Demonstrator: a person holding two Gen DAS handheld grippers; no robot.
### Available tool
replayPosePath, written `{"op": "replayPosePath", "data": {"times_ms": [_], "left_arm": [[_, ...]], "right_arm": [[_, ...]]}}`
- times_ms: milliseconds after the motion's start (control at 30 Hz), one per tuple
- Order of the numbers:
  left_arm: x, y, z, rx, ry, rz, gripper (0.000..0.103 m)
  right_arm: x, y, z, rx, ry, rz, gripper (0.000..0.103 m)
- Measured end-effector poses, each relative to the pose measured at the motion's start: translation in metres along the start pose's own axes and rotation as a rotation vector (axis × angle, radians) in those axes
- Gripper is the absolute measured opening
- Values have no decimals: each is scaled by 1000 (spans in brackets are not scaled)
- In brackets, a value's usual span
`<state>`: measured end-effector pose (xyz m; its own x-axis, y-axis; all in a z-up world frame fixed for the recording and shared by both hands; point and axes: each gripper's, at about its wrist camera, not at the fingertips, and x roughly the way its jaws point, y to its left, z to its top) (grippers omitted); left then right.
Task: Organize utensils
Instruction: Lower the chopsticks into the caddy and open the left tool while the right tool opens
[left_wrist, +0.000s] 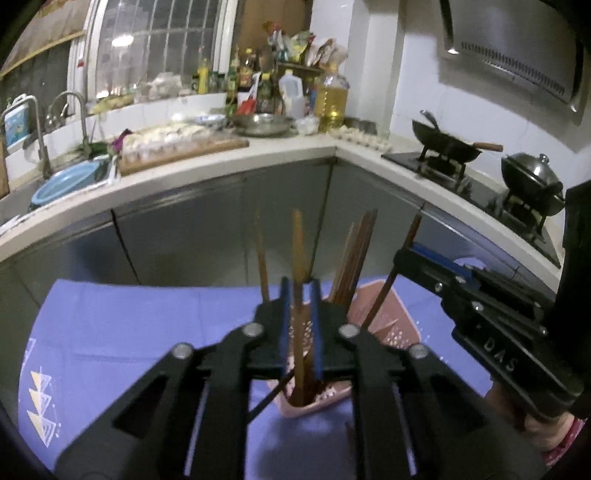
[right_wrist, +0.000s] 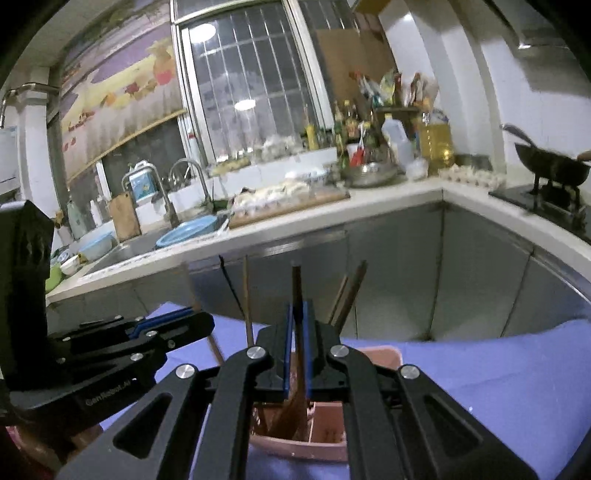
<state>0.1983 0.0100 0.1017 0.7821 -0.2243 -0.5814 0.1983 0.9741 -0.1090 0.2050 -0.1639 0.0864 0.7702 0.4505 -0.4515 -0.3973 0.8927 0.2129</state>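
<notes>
A pink perforated utensil holder (left_wrist: 317, 400) stands on a lilac tablecloth (left_wrist: 129, 332), with several brown chopsticks (left_wrist: 354, 258) upright in it. My left gripper (left_wrist: 300, 284) hangs right above the holder; one chopstick (left_wrist: 297, 251) runs between its blue pads with a thin gap on each side, so it is open. My right gripper (right_wrist: 297, 306) is over the holder (right_wrist: 373, 356) too, shut on a dark chopstick (right_wrist: 296, 284) whose lower end dips inside. Each gripper shows in the other's view: the right gripper (left_wrist: 400, 256) at the right, the left gripper (right_wrist: 208, 319) at the left.
Beyond the table's far edge are steel cabinet fronts (left_wrist: 221, 221) under an L-shaped counter. On it are a sink with a blue basin (left_wrist: 66, 184), a wooden board with food (left_wrist: 177, 147), bottles (left_wrist: 332, 99) and a stove with a wok (left_wrist: 447, 144) and a lidded pot (left_wrist: 532, 181).
</notes>
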Motion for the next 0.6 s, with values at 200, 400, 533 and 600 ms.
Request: {"op": "replayPosePath", "data": {"times_ms": [200,400,533,600], "left_arm": [[-52,1,10,-30,-116,6,30],[-128,0,-2,-54,-255,-24,32],[-157,1,-45,-47,-270,-43,32],[-159,3,-71,-41,-239,-47,32]], "right_arm": [[-27,12,5,-7,-29,13,19],[-78,20,4,7,-121,33,22],[-113,19,-20,39,-138,67,22],[-125,15,-46,63,-110,77,22]]}}
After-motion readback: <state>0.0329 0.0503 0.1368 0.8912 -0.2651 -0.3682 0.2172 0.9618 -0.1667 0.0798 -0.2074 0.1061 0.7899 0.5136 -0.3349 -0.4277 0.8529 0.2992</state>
